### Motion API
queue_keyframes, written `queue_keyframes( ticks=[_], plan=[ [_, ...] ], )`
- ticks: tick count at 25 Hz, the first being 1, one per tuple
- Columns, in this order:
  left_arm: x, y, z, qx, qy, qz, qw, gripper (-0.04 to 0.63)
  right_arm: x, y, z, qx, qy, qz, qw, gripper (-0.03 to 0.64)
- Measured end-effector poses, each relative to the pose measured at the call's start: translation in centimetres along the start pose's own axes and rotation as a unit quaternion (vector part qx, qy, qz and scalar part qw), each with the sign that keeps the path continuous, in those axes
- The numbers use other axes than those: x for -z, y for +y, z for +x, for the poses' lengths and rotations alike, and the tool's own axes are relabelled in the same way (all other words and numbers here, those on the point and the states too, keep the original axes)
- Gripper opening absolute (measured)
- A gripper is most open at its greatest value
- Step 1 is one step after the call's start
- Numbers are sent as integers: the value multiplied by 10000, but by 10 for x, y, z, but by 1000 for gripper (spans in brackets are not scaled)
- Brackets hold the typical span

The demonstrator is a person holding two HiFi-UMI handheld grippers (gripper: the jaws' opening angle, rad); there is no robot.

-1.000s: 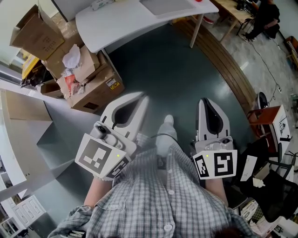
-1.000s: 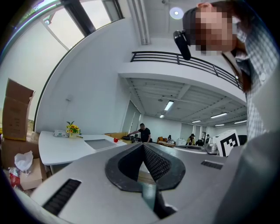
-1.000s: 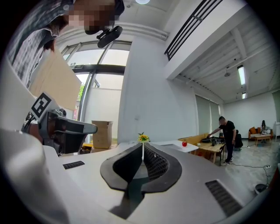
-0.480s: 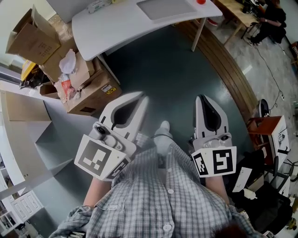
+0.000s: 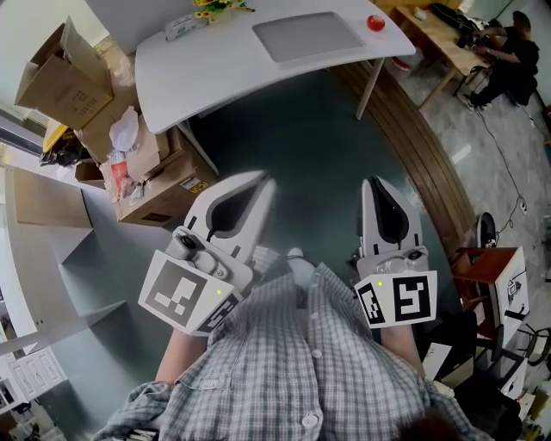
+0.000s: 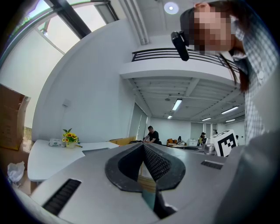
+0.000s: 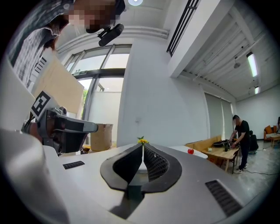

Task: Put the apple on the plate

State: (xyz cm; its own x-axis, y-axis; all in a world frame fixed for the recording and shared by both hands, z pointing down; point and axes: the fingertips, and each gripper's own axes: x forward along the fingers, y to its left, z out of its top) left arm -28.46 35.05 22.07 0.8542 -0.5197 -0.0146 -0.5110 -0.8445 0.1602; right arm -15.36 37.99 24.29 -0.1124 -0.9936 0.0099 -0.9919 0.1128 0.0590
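Note:
A small red apple (image 5: 375,22) sits near the right end of a white table (image 5: 215,56) far ahead, next to a flat grey rectangular tray (image 5: 306,34). From the right gripper view the apple (image 7: 190,151) shows as a tiny red dot on the table's right end. My left gripper (image 5: 265,182) and right gripper (image 5: 376,183) are held low, close to my body and well short of the table. Both are shut with nothing between the jaws, as the left gripper (image 6: 143,145) and right gripper (image 7: 142,145) show in their own views.
A small pot of yellow flowers (image 5: 215,7) and a little box (image 5: 182,26) stand at the table's far edge. Open cardboard boxes (image 5: 129,146) pile up on the floor at left. A person (image 5: 508,52) works at a desk at the far right.
The head view has tipped forward, so more of the white table shows, with the apple and flowers now fully in sight. Both grippers stay shut in the same spots.

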Motion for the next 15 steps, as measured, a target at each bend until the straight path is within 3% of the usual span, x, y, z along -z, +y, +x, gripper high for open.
queue_keyframes(
  ticks=[7,15],
  plan=[
    [0,-4,43,-46,-107,-21,9999,9,-1,-41,17,-71,-29,-135,9999,26],
    [4,-12,74,145,-15,13,9999,9,10,-70,16,134,5,-29,9999,26]
  ],
)
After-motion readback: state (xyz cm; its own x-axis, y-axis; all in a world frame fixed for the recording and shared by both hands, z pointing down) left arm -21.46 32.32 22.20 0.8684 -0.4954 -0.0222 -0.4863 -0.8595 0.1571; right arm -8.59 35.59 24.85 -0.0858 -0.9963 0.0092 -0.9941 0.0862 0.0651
